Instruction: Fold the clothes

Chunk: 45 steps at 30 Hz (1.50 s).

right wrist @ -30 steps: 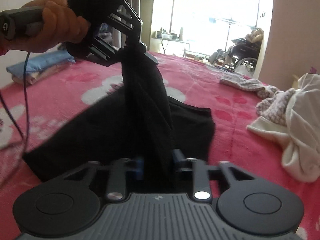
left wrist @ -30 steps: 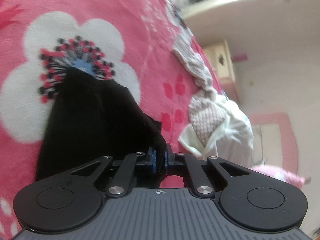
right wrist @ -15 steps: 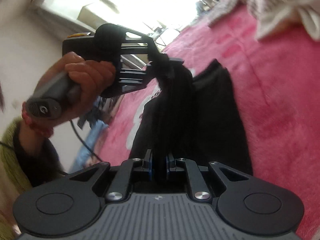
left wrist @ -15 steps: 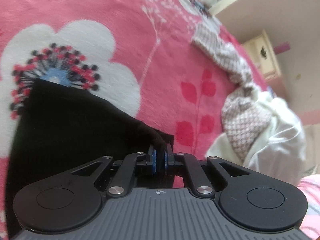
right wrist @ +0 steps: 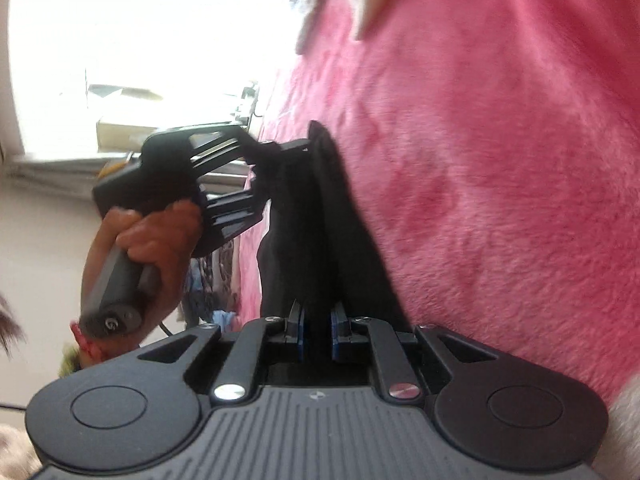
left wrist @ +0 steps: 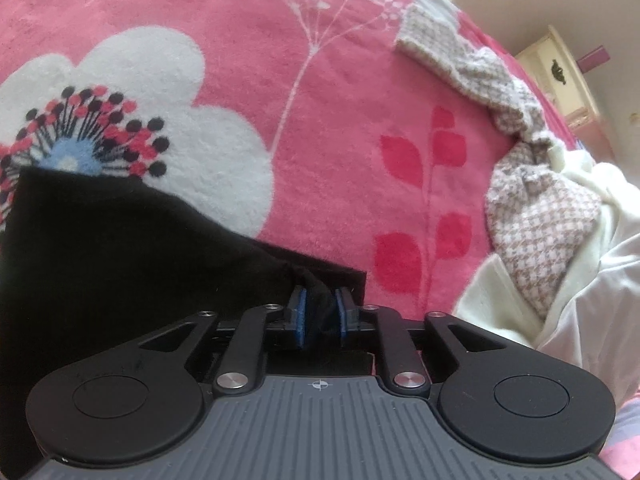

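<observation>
A black garment [left wrist: 120, 260] lies on the pink flowered blanket [left wrist: 340, 100], filling the lower left of the left wrist view. My left gripper [left wrist: 319, 312] is shut on a bunched edge of it, low over the blanket. In the right wrist view the same black garment [right wrist: 316, 220] stretches from my right gripper [right wrist: 316, 334], which is shut on it, to the left gripper [right wrist: 276, 156] held by a hand [right wrist: 152, 232]. That view is rolled sideways, with the blanket [right wrist: 500, 160] on the right.
A houndstooth knit piece [left wrist: 536, 216] and a white garment [left wrist: 592, 280] lie heaped at the right of the blanket. A cream cabinet [left wrist: 560, 80] stands beyond the bed. A bright window [right wrist: 140, 40] fills the upper left of the right wrist view.
Both grippers have come down toward the blanket with the black garment still pinched. The right gripper has rolled sideways, and the garment now lies flatter on the blanket.
</observation>
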Each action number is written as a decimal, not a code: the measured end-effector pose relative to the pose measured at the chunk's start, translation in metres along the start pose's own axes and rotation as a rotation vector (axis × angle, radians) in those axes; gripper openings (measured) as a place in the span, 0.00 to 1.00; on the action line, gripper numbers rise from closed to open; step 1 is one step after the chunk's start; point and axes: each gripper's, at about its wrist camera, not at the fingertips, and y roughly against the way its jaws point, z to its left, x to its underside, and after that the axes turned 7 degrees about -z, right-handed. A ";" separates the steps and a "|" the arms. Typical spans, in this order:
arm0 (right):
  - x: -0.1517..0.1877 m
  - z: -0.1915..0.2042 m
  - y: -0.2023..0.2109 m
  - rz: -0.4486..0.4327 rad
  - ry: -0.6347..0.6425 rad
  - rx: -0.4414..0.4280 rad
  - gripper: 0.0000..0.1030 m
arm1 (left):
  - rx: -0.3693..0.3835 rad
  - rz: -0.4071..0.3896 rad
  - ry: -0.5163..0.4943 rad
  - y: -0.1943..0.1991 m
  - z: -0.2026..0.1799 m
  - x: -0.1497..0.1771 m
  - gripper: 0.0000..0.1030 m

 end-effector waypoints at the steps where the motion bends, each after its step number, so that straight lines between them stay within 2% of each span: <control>1: 0.000 -0.002 0.000 0.001 -0.016 -0.001 0.11 | 0.004 -0.008 -0.003 0.000 -0.001 -0.002 0.24; 5: 0.000 -0.005 -0.003 0.002 -0.028 0.005 0.10 | 0.024 -0.059 -0.022 0.006 -0.002 -0.009 0.26; 9: 0.005 -0.005 -0.003 0.005 -0.053 0.003 0.10 | 0.080 -0.105 -0.079 0.019 -0.006 -0.013 0.26; 12: 0.005 -0.005 -0.005 0.007 -0.061 0.003 0.10 | 0.144 -0.118 -0.176 0.035 -0.009 -0.009 0.26; 20: 0.004 -0.004 -0.007 0.008 -0.048 0.012 0.10 | 0.142 -0.070 -0.326 0.055 0.009 -0.005 0.26; 22: 0.004 -0.001 -0.008 0.007 -0.043 0.018 0.11 | 0.136 -0.047 -0.328 0.056 0.015 -0.013 0.26; 24: 0.004 0.003 -0.006 0.006 -0.022 0.029 0.11 | 0.130 -0.016 -0.371 0.067 0.026 -0.018 0.26; 29: 0.005 0.015 -0.002 0.007 0.045 0.064 0.18 | 0.109 0.060 -0.500 0.104 0.056 -0.025 0.26; 32: 0.007 0.025 0.006 0.015 0.111 0.090 0.32 | 0.096 0.105 -0.578 0.125 0.075 -0.030 0.27; 35: 0.007 0.040 0.009 0.014 0.198 0.125 0.41 | 0.083 0.151 -0.655 0.147 0.093 -0.034 0.29; 37: 0.004 0.052 0.006 0.014 0.270 0.149 0.44 | 0.101 0.166 -0.646 0.151 0.114 -0.026 0.30; 40: -0.003 0.066 -0.006 0.014 0.341 0.186 0.45 | 0.147 0.152 -0.571 0.140 0.148 -0.007 0.30; 45: -0.020 0.083 -0.031 0.029 0.419 0.231 0.45 | 0.183 0.049 -0.535 0.105 0.172 0.009 0.30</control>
